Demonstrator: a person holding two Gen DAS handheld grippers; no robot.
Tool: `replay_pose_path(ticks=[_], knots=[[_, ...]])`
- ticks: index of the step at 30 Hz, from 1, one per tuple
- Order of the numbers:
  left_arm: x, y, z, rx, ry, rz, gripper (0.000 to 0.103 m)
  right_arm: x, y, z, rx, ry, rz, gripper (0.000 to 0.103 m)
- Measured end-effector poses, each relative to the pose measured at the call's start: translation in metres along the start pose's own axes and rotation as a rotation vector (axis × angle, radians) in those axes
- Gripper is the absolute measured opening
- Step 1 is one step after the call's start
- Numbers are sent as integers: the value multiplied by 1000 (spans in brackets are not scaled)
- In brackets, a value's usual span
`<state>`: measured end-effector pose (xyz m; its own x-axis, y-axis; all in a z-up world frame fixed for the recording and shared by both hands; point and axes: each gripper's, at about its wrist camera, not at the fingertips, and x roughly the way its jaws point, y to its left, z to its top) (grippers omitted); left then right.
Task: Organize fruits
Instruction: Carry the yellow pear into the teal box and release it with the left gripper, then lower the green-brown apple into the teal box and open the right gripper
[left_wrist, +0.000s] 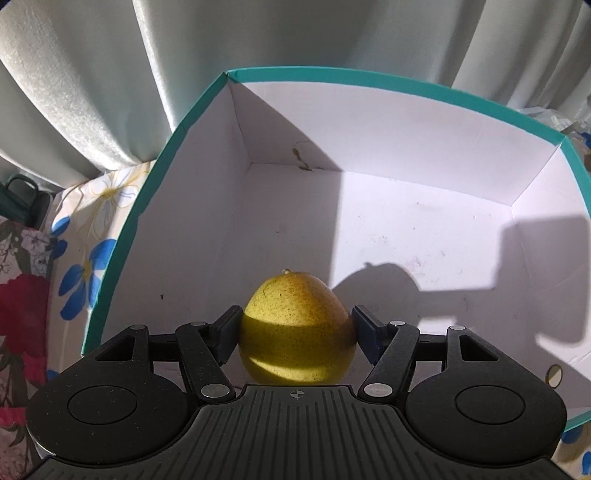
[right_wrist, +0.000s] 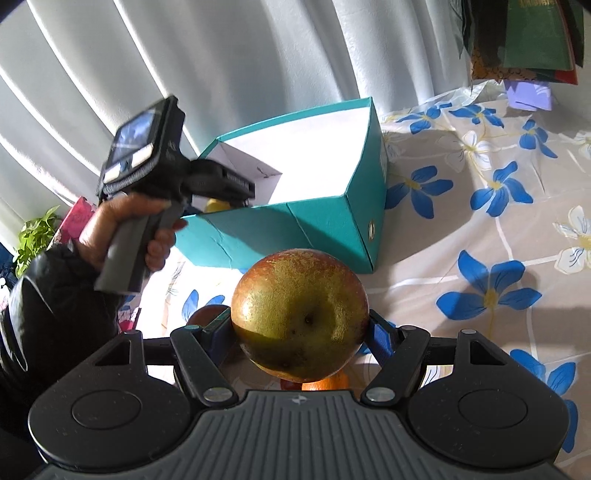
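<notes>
two grippers each clamp a fruit. the left gripper, tilted steeply down inside the teal box, squeezes a yellow pear between its pads, above the white floor. a hand in a dark sleeve grips its handle. the right gripper grips a red-green apple above the flowered tablecloth, short of the box, with an orange beneath. pale curtains hang behind.

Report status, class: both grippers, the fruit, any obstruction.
Left gripper shut on yellow pear, inside teal box. Right gripper shut on brownish apple, outside it. Box empty, nothing blocking.
</notes>
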<state>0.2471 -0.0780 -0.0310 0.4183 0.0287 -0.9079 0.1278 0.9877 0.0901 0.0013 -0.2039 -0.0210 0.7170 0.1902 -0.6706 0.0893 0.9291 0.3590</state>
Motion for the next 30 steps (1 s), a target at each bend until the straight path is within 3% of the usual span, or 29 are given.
replay_pose_path(ticks=[6, 8, 11, 15, 19, 22, 30], knots=[[3, -8, -3, 41, 3, 31, 71, -1, 1, 5, -2, -15, 0, 72], [-2, -12, -4, 64, -37, 56, 74, -2, 1, 7, -1, -22, -1, 72], [-14, -18, -4, 109, -106, 90, 95, -3, 0, 10, 2, -33, -9, 72], [-41, -17, -12, 117, -164, 98, 95, -5, -2, 14, 1, -59, -20, 72], [-88, -12, -41, 109, -278, 141, 101, -7, -2, 19, -10, -92, -37, 72], [-116, -2, -64, 63, -324, 121, 101, -6, 0, 24, -25, -115, -38, 72], [-144, 18, -103, -1, -289, 74, 101, -1, 12, 43, -84, -187, -26, 72]])
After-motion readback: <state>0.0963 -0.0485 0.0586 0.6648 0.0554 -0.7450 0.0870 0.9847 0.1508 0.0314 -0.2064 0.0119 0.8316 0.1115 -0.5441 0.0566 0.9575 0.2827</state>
